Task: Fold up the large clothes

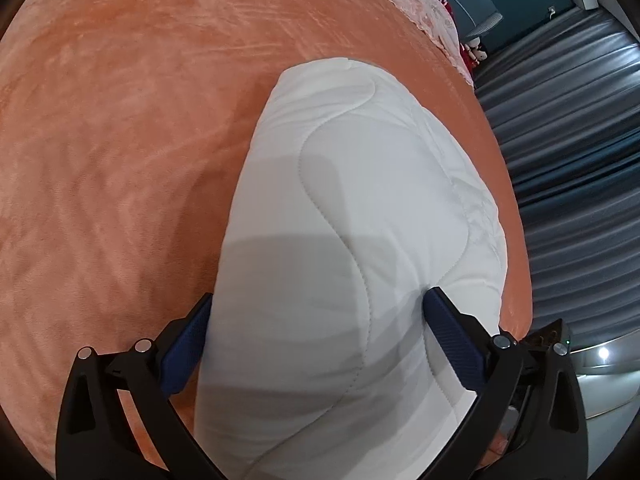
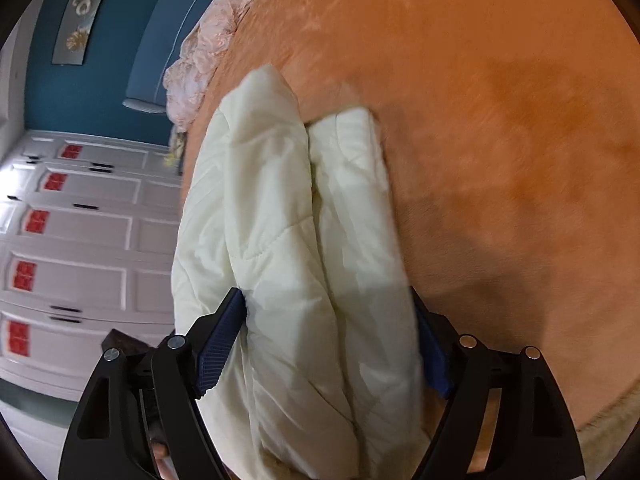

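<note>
A thick white quilted comforter point(image 1: 360, 220) lies folded in a long bundle on an orange plush bed cover point(image 1: 120, 140). My left gripper point(image 1: 320, 304) is shut on the bundle, with its blue pads point(image 1: 452, 336) pressing into the padding from both sides. In the right wrist view the same comforter point(image 2: 288, 240) shows as two folded lobes side by side. My right gripper point(image 2: 328, 308) is shut on that folded end, with a blue pad point(image 2: 220, 344) on each side. The orange cover point(image 2: 500, 140) fills the area to the right.
A pink lace bedspread point(image 1: 424, 8) lies along the far edge of the bed. Grey curtains point(image 1: 568, 140) hang at the right of the left wrist view. White wardrobe doors with red decals point(image 2: 80, 240) and a blue wall point(image 2: 104, 80) stand beyond the bed's edge.
</note>
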